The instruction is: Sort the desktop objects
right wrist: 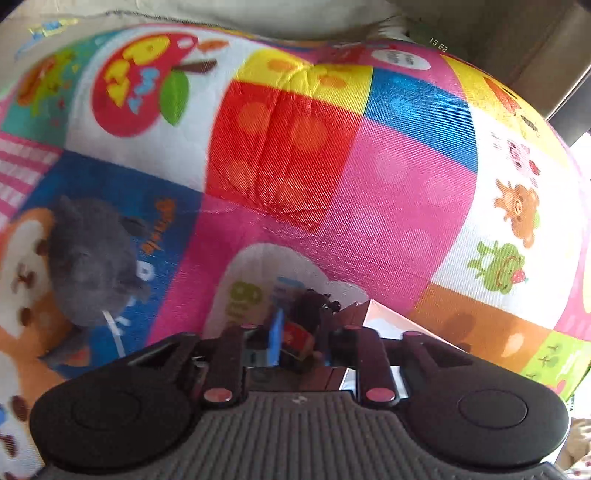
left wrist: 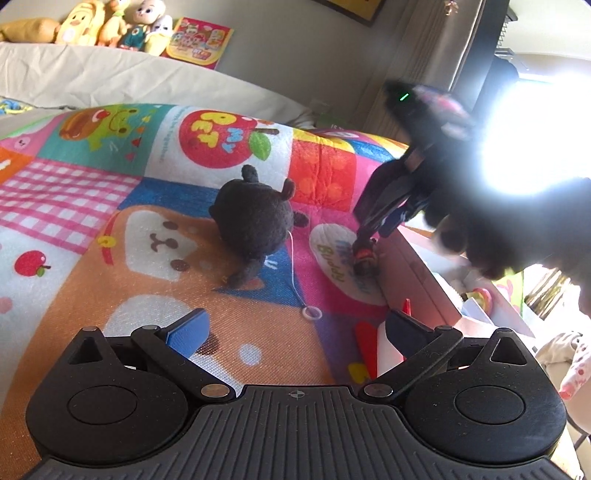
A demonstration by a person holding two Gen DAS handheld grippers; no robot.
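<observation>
A: Item one, right gripper (right wrist: 295,339); state?
B: Jaws nearly together, closed on a small dark toy (right wrist: 301,332) with a red patch; the toy sits between the blue pads at the gripper's twelve o'clock, low against the play mat (right wrist: 369,177); in the left wrist view the same toy (left wrist: 364,258) hangs at the fingertips, at or just above a white speech-bubble print; whether it touches the mat I cannot tell.

A: Item two, left gripper (left wrist: 295,328)?
B: Jaws wide apart, nothing between the pads; it hovers over the mat (left wrist: 110,177).

A: Item three, plush?
B: Dark plush animal (left wrist: 255,225); lying on the mat at the left gripper's twelve o'clock, well apart from it; a white cord with a small ring (left wrist: 311,313) trails from it toward five o'clock; from the right gripper it lies at nine o'clock (right wrist: 92,258), apart.

A: Item four, container?
B: Pale open box (left wrist: 436,280); at the left gripper's two o'clock, just beside the held toy; small items inside, too blurred to name; its corner (right wrist: 384,317) shows at the right gripper's one o'clock.

A: Background?
B: Soft toys (left wrist: 92,22) in a row at eleven o'clock, far off.
</observation>
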